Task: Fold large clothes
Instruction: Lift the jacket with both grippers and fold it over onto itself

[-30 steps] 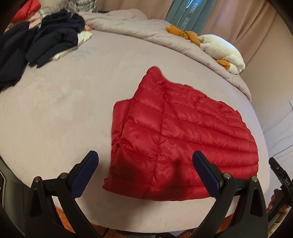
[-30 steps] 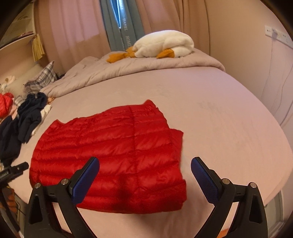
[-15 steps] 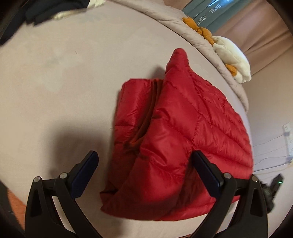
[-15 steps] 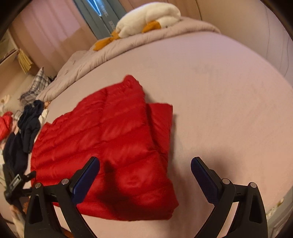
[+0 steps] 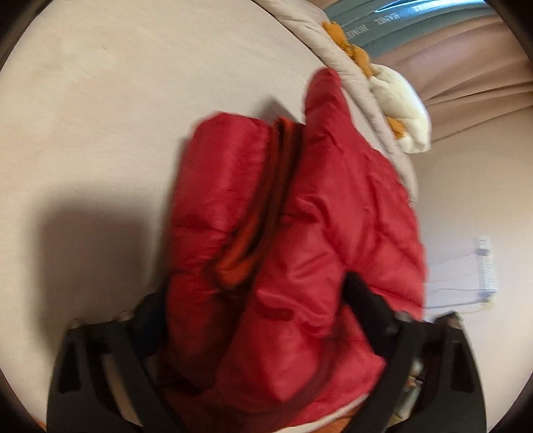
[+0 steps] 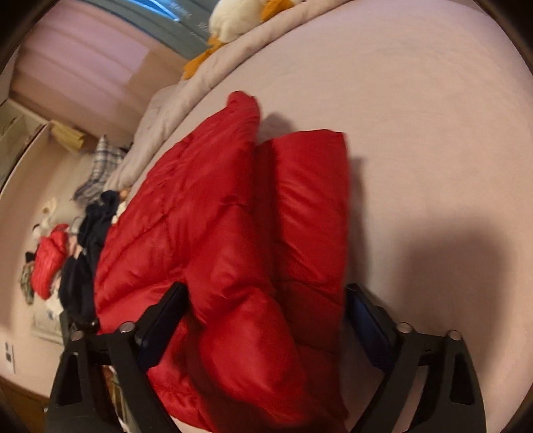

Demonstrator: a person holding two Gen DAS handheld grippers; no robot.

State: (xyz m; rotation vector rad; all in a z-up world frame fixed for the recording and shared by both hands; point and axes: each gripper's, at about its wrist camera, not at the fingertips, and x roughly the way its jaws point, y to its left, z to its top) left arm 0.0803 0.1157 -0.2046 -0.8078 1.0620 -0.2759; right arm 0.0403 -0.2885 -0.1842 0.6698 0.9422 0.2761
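Note:
A red quilted down jacket [image 5: 319, 206] lies folded on the bed [image 5: 100, 116]. In the left wrist view my left gripper [image 5: 263, 313] is wide open, with the jacket's near corner bulging between its fingers [image 5: 369, 309]. In the right wrist view the same jacket [image 6: 213, 213] fills the middle, and my right gripper [image 6: 266, 316] is also wide open with the jacket's other near corner between its fingers [image 6: 166, 313]. The pads are not pressed together on the fabric. The left finger of the left gripper is mostly hidden behind the jacket.
A white and orange plush toy [image 6: 240, 20] lies on a rolled grey duvet [image 6: 233, 56] at the bed's far side. A pile of dark clothes [image 6: 90, 239] and another red garment [image 6: 50, 259] lie beyond the jacket. A wall [image 5: 473, 206] stands close by.
Both grippers have moved down and forward from above the bed edge onto the jacket's near edge. The jacket's two near corners now sit between the open fingers, and both views have tilted.

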